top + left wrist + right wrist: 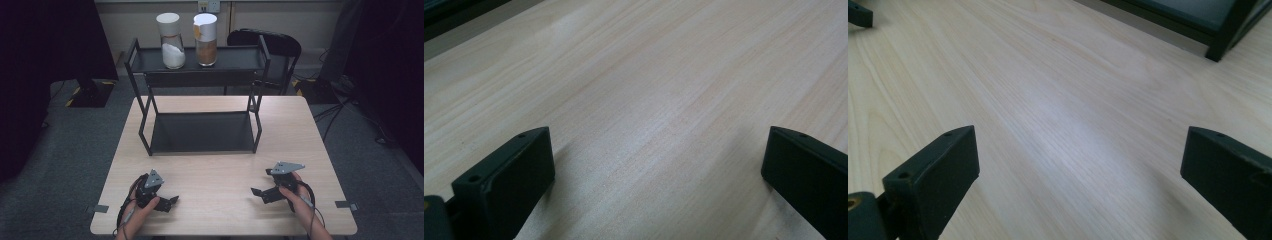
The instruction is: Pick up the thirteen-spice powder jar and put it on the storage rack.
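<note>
No text, label, brand, number or sign can be read in any of the three views. The white-filled jar point(171, 41) and the brown-filled jar point(205, 39) on the top shelf of the rack point(137, 59) bear no lettering that can be made out; the brown jar's lid has an orange-brown patch at its edge, too small to tell whether it carries print. The yellow and black striped tape point(73, 94) on the floor is a pattern, not writing. The wall outlet point(208, 5) behind the rack shows no legible marking. The desk point(220, 175) carries no print.
</note>
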The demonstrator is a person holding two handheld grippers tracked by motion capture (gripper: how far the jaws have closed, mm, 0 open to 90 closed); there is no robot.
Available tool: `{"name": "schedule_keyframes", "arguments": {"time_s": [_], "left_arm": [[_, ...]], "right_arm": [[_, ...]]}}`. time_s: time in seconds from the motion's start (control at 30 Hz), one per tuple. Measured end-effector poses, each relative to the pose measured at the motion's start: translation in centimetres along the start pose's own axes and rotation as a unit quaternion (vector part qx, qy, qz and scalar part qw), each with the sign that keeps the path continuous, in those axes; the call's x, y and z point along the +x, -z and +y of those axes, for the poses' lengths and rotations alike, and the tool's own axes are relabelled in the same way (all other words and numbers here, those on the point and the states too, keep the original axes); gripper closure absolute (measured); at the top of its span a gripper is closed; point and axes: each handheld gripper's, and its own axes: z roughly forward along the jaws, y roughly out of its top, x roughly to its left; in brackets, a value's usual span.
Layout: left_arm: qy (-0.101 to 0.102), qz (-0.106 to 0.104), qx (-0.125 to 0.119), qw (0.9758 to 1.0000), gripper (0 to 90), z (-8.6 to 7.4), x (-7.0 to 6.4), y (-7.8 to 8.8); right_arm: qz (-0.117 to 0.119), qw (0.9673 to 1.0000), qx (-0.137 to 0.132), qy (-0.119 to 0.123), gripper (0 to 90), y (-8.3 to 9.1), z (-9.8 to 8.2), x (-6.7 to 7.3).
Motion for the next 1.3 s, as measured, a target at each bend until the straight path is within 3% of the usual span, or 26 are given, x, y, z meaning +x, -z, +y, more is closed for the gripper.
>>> {"name": "schedule_keyframes", "arguments": {"time_s": [0.47, 0.87, 1.3], "left_arm": [[0.000, 0.000, 0.000, 1.0000, 0.0, 0.0, 0.0, 0.0], [0.000, 0.000, 0.000, 1.0000, 0.0, 0.0, 0.0, 0.0], [0.000, 0.000, 0.000, 1.0000, 0.0, 0.0, 0.0, 0.0]], "right_arm": [[-0.019, 0.9997, 0.001, -0.017, 1.0, 2.7, -2.0, -1.4], [-0.020, 0.9992, -0.001, -0.033, 0.9, 4.5, -3.7, -2.4], [-0.038, 0.9985, 0.027, -0.028, 1.0, 6.1, -4.5, -3.1]]}}
